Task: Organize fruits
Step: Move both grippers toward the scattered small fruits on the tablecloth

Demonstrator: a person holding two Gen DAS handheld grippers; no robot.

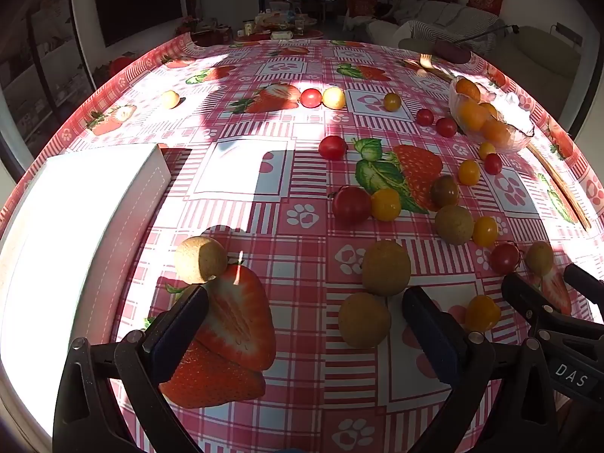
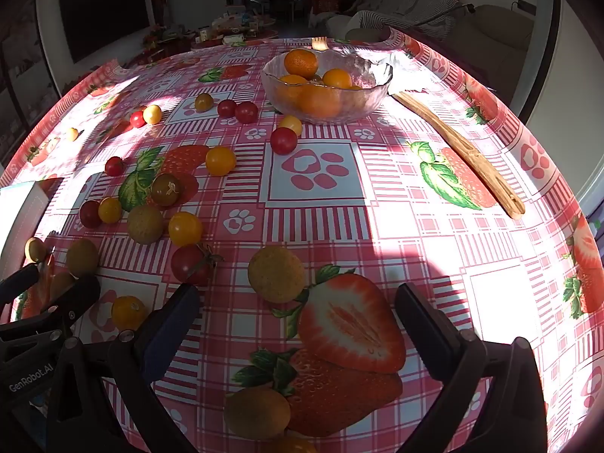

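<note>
Several red, yellow and dark cherry tomatoes and brown round longans lie scattered on the strawberry-print tablecloth. A glass bowl [image 2: 327, 87] with several oranges stands at the back; it also shows in the left wrist view [image 1: 490, 120]. My left gripper [image 1: 305, 321] is open and empty above the cloth, with a longan [image 1: 364, 320] just inside its right finger and another longan [image 1: 200, 259] ahead of its left finger. My right gripper [image 2: 298, 321] is open and empty, with a longan [image 2: 276, 274] just ahead between its fingers. The right gripper also shows in the left wrist view [image 1: 543, 294].
A white box [image 1: 87, 204] lies at the left of the table. A wooden utensil [image 2: 460, 151] lies right of the bowl. A white crumpled paper [image 2: 400, 71] sits behind the bowl. A red tomato [image 2: 190, 264] lies near my right gripper's left finger.
</note>
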